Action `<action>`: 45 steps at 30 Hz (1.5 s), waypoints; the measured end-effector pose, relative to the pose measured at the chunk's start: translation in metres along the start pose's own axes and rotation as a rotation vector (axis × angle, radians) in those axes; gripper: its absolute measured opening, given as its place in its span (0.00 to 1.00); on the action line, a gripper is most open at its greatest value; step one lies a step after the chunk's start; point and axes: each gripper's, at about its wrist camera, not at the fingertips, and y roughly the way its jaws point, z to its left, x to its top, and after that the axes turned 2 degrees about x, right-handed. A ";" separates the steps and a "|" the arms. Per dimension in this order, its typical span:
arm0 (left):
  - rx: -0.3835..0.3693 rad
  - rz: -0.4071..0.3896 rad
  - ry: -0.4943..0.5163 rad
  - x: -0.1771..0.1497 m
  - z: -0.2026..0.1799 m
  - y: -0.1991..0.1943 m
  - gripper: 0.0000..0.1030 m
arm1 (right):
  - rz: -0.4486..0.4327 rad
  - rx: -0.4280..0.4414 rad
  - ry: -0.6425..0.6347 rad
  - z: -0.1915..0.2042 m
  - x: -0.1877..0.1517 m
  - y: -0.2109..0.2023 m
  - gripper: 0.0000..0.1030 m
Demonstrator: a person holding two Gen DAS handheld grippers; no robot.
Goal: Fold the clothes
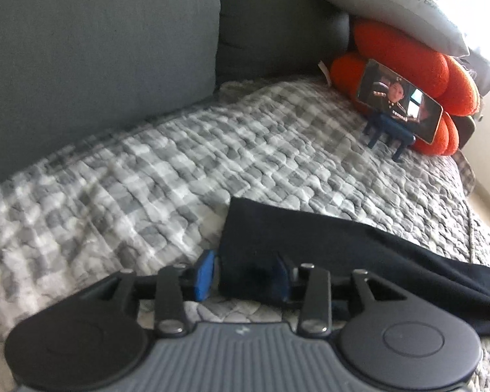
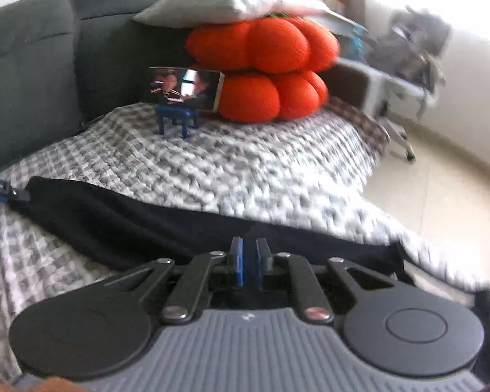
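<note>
At lower left of the left wrist view we find the left claw (image 1: 245,276) spread, its fingers flanking the near corner of the black garment (image 1: 359,254), which lies across the checkered quilt (image 1: 146,170). Lower centre of the right view, the right claw (image 2: 249,266) pinches the garment's edge. A phone (image 2: 184,88) stands upper centre.

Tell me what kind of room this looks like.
Most likely a living room at home: a dark grey sofa covered by a checked quilt, orange cushions stacked in its corner, and a phone propped on a small stand playing video.
</note>
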 end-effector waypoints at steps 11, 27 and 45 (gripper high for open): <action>-0.096 0.001 0.141 -0.027 -0.046 -0.004 0.41 | 0.144 0.128 -0.329 0.035 0.022 0.089 0.54; 0.015 -0.015 0.236 -0.031 -0.051 0.001 0.22 | 0.100 -0.008 -0.372 0.045 0.023 0.110 0.02; 0.023 -0.002 -0.146 0.011 0.025 -0.027 0.40 | -0.049 0.086 0.029 0.016 -0.050 -0.072 0.56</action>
